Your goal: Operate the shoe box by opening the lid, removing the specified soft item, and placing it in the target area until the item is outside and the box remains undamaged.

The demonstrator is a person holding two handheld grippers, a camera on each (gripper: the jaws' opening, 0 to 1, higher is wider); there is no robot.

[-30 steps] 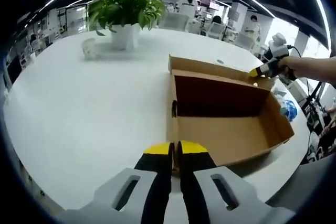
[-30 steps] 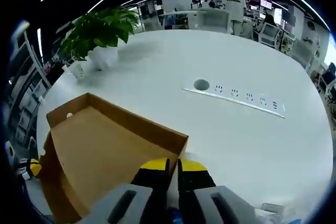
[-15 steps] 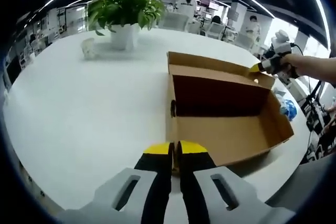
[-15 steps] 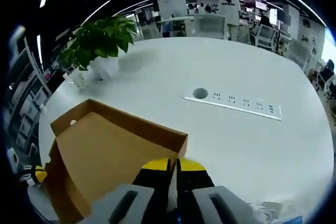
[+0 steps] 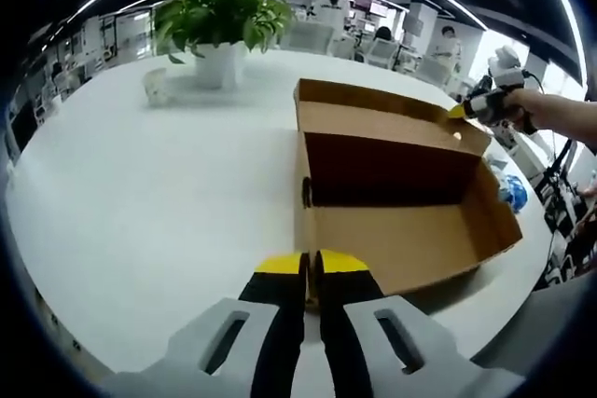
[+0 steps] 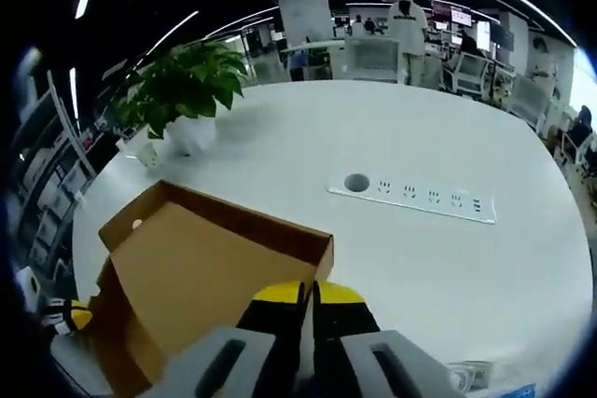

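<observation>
In the left gripper view, the shoe box (image 5: 401,202) is being seen at 2 o'clock on the white table (image 5: 140,193), its dark inside exposed, contents not discernible. The lid (image 6: 201,263) is being gripped at its edge by the right gripper (image 6: 308,294), jaws closed. The left gripper (image 5: 312,267) is being kept closed, holding nothing. A socket strip (image 6: 410,198) is being shown at 1 o'clock in the right gripper view; no writing is legible

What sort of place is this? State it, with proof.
Probably an open-plan office: a big white meeting table with a built-in power socket strip, a potted plant, and desks, chairs and people behind.
</observation>
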